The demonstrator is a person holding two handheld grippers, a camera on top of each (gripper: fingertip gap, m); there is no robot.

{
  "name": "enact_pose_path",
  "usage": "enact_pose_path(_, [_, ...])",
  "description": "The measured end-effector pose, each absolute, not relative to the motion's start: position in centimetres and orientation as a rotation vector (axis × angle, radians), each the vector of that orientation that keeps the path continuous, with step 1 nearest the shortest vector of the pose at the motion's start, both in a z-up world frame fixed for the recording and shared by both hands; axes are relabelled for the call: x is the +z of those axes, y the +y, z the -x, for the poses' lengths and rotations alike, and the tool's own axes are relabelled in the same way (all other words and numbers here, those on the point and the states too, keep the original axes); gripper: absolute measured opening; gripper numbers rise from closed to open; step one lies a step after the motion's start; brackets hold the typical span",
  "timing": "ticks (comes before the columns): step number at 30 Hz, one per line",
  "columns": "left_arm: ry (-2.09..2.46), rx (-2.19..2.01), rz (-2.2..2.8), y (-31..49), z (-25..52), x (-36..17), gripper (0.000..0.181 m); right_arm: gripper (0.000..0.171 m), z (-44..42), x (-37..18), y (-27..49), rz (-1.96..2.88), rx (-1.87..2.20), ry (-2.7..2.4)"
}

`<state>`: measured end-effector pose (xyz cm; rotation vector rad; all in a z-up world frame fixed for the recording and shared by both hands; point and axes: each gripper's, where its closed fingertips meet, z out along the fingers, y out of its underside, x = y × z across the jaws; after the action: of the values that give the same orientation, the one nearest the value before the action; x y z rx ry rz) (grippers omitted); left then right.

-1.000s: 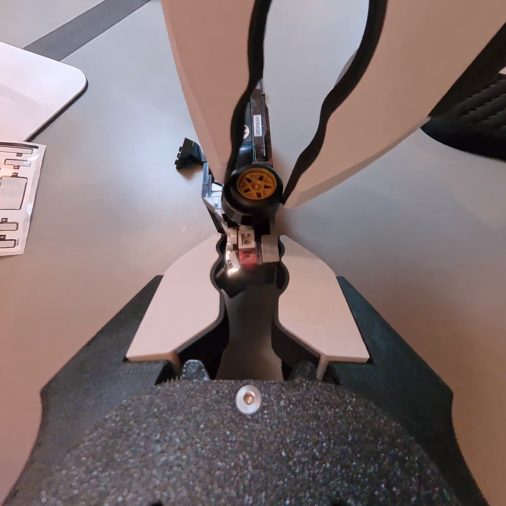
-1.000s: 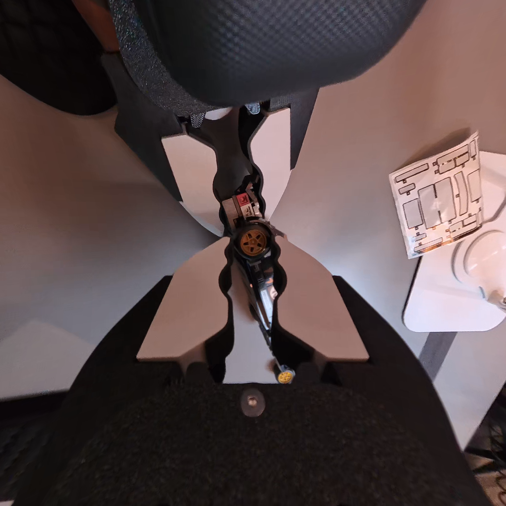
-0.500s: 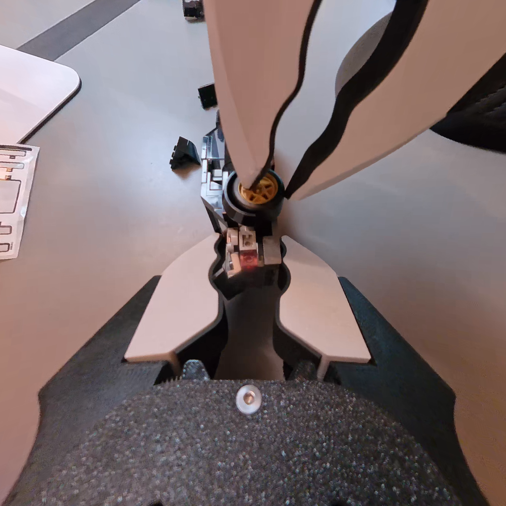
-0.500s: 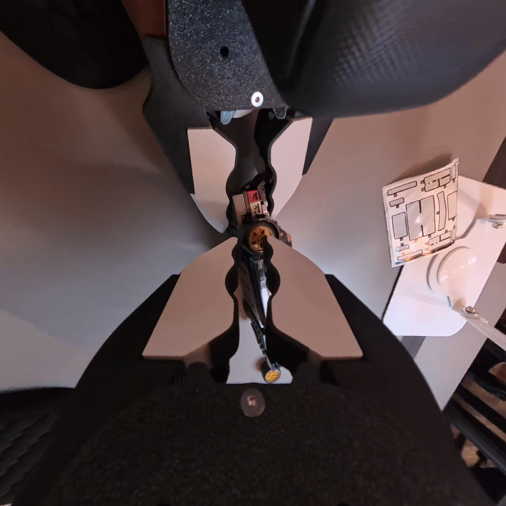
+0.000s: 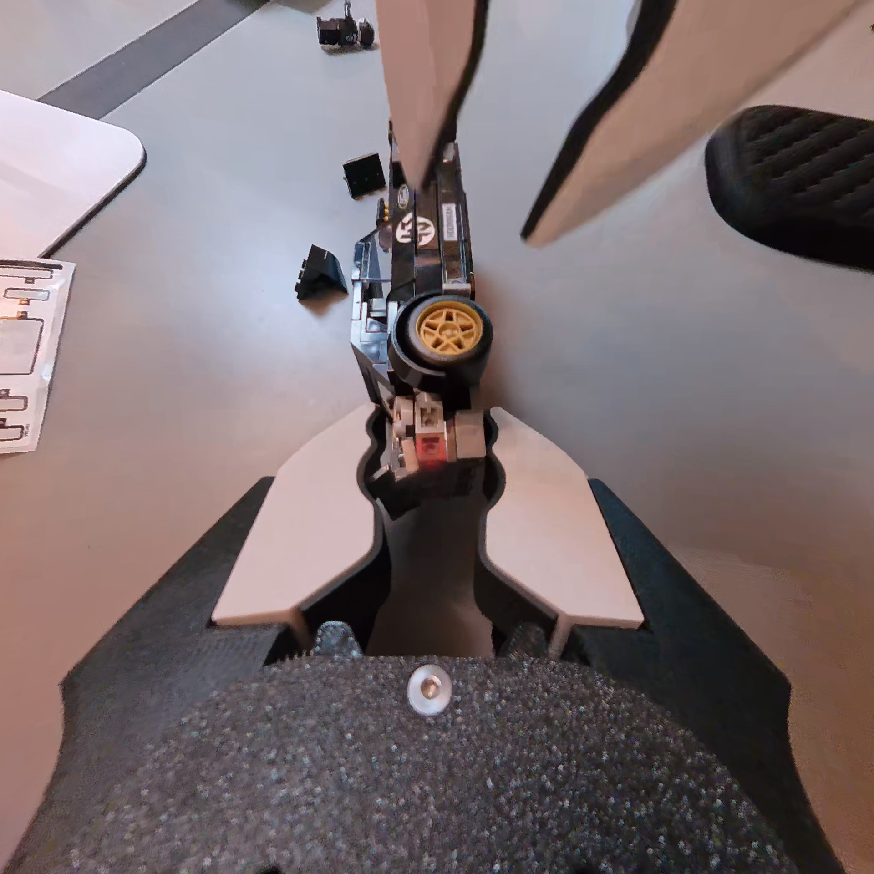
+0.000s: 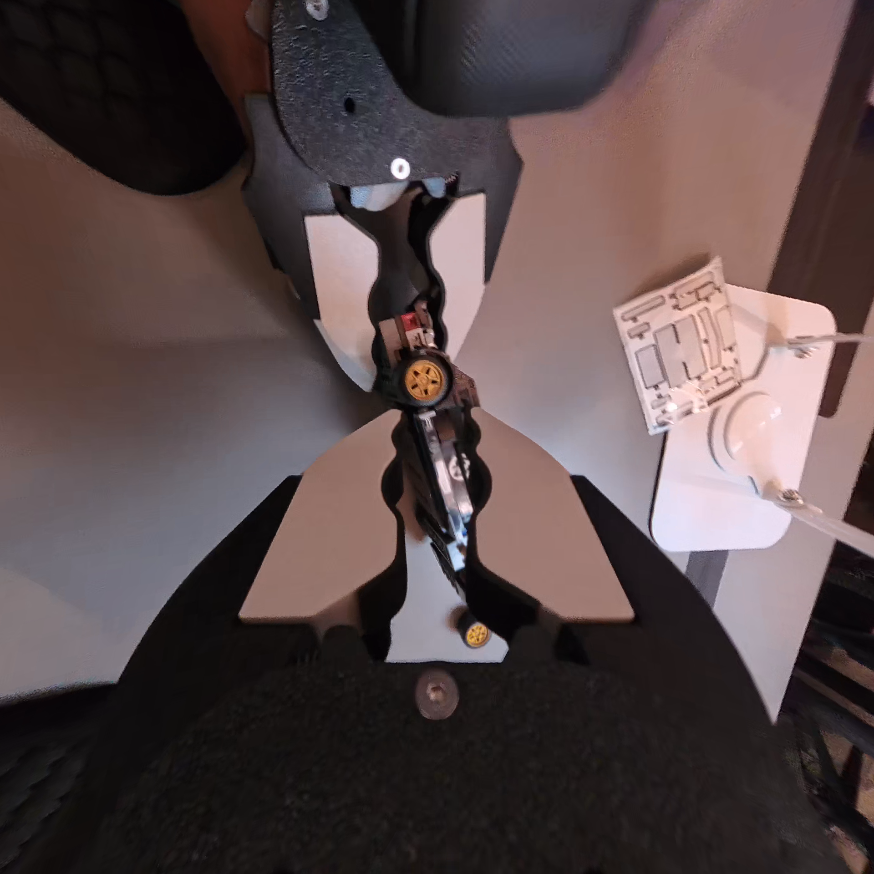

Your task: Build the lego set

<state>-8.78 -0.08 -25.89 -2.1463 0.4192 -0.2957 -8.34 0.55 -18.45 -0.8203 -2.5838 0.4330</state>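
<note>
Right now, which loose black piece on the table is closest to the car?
The wedge-shaped black piece, lying just left of the lego car. The flat square piece sits farther back, and the small black assembly is farthest away.

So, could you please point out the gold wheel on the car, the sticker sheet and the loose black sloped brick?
gold wheel (image 5: 449,331): left wrist view, on the hub.
sticker sheet (image 6: 681,343): right wrist view, on its middle.
black sloped brick (image 5: 319,279): left wrist view, on its slanted face.

left wrist: you're looking down along its fingers, close on the lego car (image 5: 428,302) at frame centre | right wrist: opposite heading, same car (image 6: 428,392) at centre | shared: car, sticker sheet (image 5: 28,354) (image 6: 681,345), grey table (image 5: 662,378)
</note>
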Motion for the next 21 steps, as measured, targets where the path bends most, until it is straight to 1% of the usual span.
enact_pose_path(3, [0.426, -0.289, 2.139, -0.1, 8.7, -25.8, 0.04, 0.026, 7.6, -17.4, 3.0, 0.897, 0.467, -2.486])
enact_pose_path(8, [0.441, -0.289, 2.132, -0.1, 8.7, -25.7, 0.044, 0.031, 5.8, -18.2, 6.9, 0.985, 0.486, -2.375])
enact_pose_path(11, [0.458, -0.297, 2.129, -0.1, 8.5, -25.7, 0.049, 0.035, 5.9, -19.3, 6.5, 0.898, 0.483, -2.393])
enact_pose_path(16, [0.492, -0.295, 2.113, -0.6, 8.6, -24.9, 0.063, 0.046, 7.2, -22.2, 5.0, 0.775, 0.387, -2.594])
enact_pose_path(19, [0.497, -0.292, 2.07, -0.8, 8.5, -23.8, 0.07, 0.045, 7.6, -23.7, 5.1, 0.749, 0.315, -2.713])
enact_pose_path(21, [0.491, -0.286, 2.041, -0.8, 8.3, -23.1, 0.073, 0.038, 7.6, -24.1, 5.2, 0.728, 0.285, -2.755])
